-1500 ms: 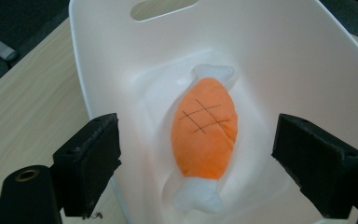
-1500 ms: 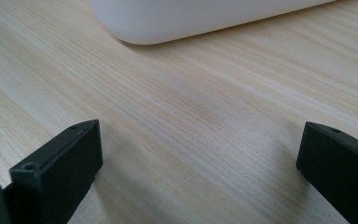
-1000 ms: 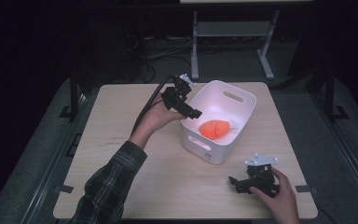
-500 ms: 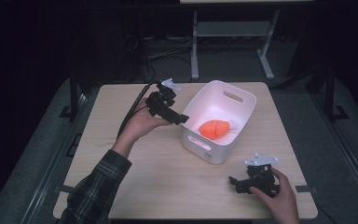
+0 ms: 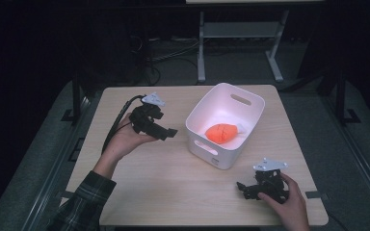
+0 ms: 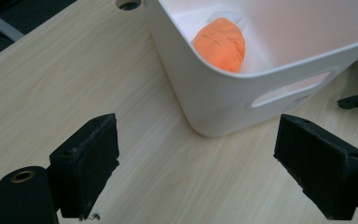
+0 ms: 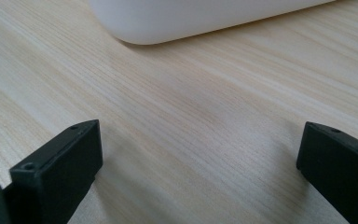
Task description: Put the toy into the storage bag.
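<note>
My left gripper (image 5: pixel 166 131) is held up in my left hand (image 5: pixel 125 139), forearm reaching in from lower left, jaws spread wide, nothing between them. My right gripper (image 5: pixel 244 186) sits low under my right hand (image 5: pixel 286 198), jaws also wide apart, empty.

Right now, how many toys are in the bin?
1: an orange toy lies on the floor of the white bin, toward its right wall. Nothing else shows inside.

Orange plush toy (image 5: pixel 223 133) lying inside white handled bin (image 5: pixel 200 115), mid-table.
</note>
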A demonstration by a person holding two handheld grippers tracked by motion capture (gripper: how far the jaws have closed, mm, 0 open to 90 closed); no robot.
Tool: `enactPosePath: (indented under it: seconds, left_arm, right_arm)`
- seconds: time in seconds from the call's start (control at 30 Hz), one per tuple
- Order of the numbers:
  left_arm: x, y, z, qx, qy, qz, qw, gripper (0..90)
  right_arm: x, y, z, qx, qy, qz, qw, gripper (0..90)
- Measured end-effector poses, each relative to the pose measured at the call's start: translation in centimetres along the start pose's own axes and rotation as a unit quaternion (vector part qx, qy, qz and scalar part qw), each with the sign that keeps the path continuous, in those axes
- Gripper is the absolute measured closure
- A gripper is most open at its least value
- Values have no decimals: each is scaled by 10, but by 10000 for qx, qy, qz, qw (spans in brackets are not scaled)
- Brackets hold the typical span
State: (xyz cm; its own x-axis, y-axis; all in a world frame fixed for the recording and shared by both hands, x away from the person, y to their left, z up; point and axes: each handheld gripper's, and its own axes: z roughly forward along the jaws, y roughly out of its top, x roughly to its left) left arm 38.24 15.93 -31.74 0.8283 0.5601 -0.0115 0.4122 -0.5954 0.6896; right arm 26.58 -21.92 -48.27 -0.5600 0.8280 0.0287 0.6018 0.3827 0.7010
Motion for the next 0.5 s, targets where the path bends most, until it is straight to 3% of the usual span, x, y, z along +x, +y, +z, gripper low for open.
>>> enactPosePath:
  seconds: [0.27, 0.5]
  left_arm:
    - [-1, -30, -11, -96, 103, -92, 9999, 129]
    - [-3, -57, -14, -183, 338, -201, 9991, 128]
  right_arm:
    - [0, 0, 0, 1, 2, -2, 10000, 0]
    - [0, 0, 0, -1, -3, 2, 10000, 0]
